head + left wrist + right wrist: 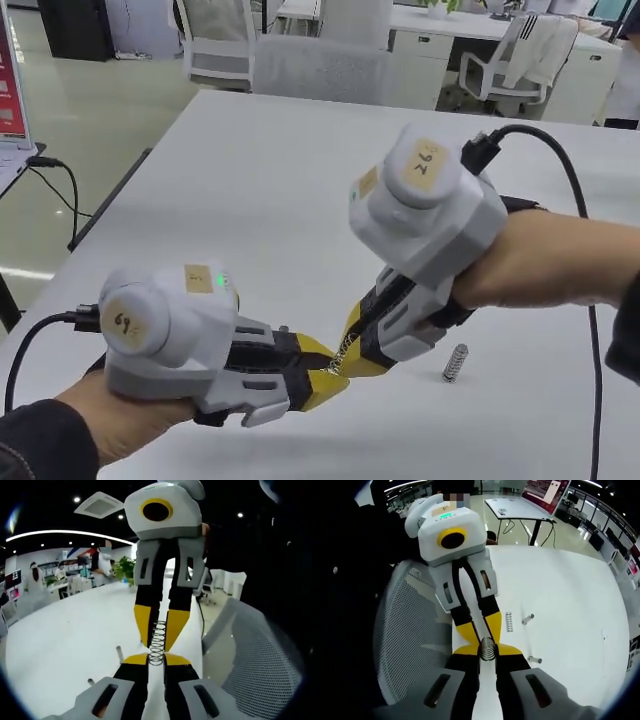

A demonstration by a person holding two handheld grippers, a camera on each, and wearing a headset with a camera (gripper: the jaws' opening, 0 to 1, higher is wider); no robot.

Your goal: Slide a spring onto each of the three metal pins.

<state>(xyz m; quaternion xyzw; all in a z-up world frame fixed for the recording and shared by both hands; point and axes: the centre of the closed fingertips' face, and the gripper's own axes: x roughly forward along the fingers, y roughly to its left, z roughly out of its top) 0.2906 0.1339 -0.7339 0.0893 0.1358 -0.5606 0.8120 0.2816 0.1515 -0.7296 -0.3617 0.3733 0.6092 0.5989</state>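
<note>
Fingers (136,660) of my left gripper (156,660) and right gripper (488,652) both pinch one spring (157,642); it seems light and bendy, best held by its ends.

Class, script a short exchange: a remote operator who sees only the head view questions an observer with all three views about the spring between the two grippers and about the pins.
Operator: In my head view the spring sits where the tips meet. Which gripper has it?
Observer: The left gripper view shows it running from between the fingers of the left gripper up between those of the right gripper. Both seem to pinch it.
Operator: Where are the pins?
Observer: In the right gripper view, two metal pins sit on the white table, one beside the loose spring, one nearer the right gripper.
</note>
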